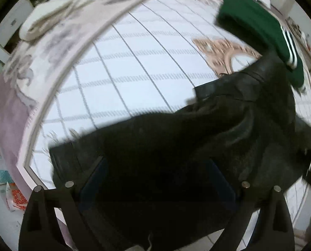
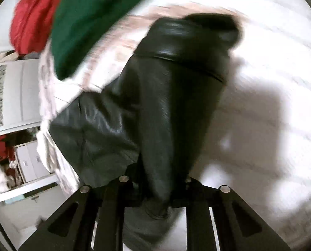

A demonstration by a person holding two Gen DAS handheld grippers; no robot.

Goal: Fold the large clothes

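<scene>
A large black leather garment [image 1: 228, 125] hangs over the bed with its white checked cover [image 1: 117, 73]. It fills the lower part of the left wrist view and drapes between my left gripper's [image 1: 157, 179] fingers, which are shut on it. In the right wrist view the same black garment [image 2: 166, 96] hangs lengthwise, its shiny band [image 2: 189, 48] far from me. My right gripper [image 2: 155, 188] is shut on its near end. Both views are motion-blurred.
A green garment with white stripes [image 1: 260, 27] lies on the far right of the bed and shows at the top left of the right wrist view [image 2: 88, 21]. A red cloth [image 2: 30, 21] lies beyond it. A cream towel [image 1: 51, 14] sits at the bed's far left. White drawers [image 2: 28, 163] stand beside the bed.
</scene>
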